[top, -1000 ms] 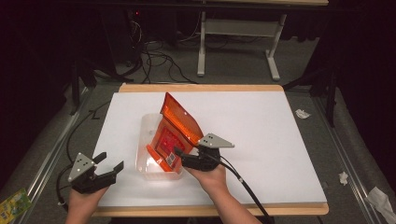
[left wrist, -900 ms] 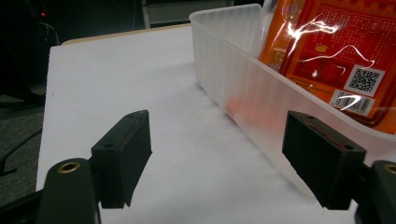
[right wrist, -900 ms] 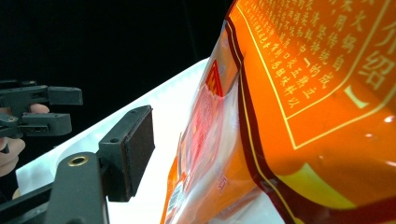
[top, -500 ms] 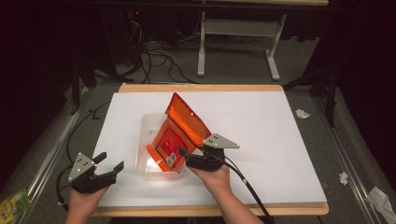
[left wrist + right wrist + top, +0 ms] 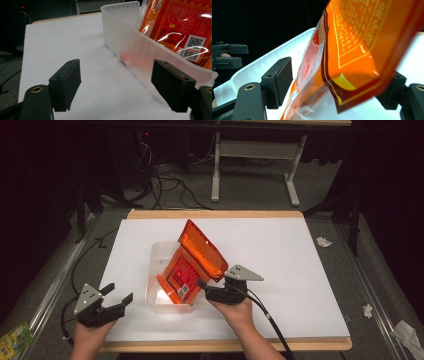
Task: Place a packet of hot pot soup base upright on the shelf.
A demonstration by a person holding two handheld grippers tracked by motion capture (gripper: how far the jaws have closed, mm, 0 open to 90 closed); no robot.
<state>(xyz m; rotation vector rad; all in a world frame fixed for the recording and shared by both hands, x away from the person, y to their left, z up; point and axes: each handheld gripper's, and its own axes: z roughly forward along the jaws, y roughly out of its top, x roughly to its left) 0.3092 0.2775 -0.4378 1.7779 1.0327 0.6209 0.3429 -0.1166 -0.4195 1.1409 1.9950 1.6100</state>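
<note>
From above, an orange packet leans half inside a clear tub on the white table; the left gripper waits spread and empty. The right gripper view shows the right gripper, jaws just opening, with the packet's corner between them; the left gripper view catches its barcode.

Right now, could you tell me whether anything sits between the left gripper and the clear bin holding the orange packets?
Nothing visible does. The left gripper has open jaws, with bare white tabletop between it and the clear bin.

White table; crumpled paper scraps (perhaps tissue) on the floor.
</note>
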